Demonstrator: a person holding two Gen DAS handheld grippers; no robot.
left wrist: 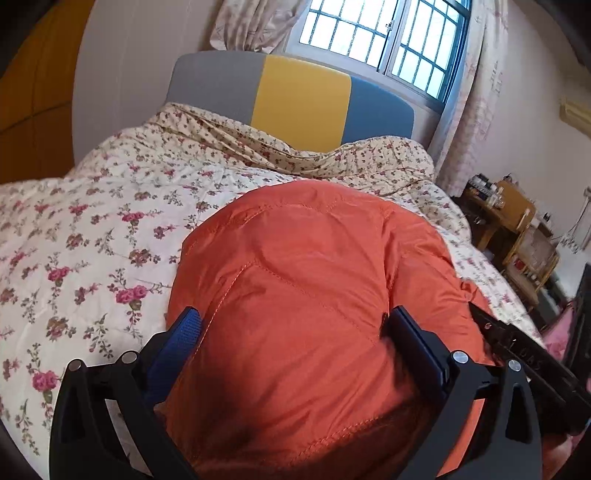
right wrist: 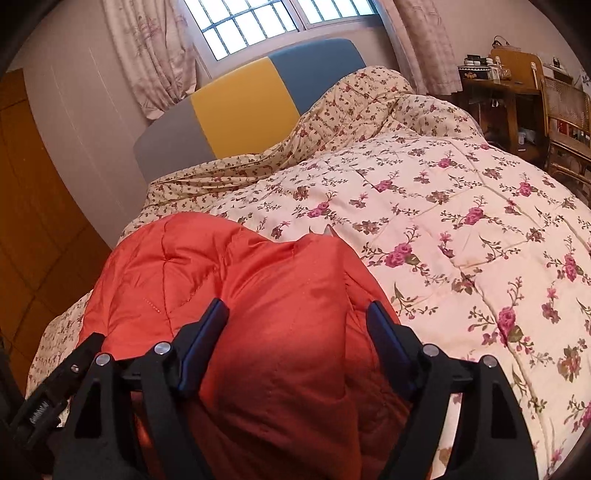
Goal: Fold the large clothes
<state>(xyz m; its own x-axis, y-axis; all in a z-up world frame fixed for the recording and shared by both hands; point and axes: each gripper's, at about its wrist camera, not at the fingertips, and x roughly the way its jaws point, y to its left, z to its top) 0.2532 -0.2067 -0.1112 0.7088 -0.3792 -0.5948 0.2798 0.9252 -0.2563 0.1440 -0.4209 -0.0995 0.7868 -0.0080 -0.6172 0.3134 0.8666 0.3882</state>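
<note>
A puffy orange quilted jacket lies bunched on the flowered bed quilt. My left gripper stands over its near part with the jaws wide, the padded cloth bulging up between the blue-padded fingers. My right gripper stands over the jacket the same way, jaws wide apart, a fold of orange cloth swelling between its fingers without being pinched. The two grippers are side by side; the black body of the right one shows at the left wrist view's right edge.
The quilt covers the whole bed, rumpled against a grey, yellow and blue headboard. Behind it is a barred window with curtains. Wooden furniture and a chair stand to the right of the bed, a wooden wardrobe to the left.
</note>
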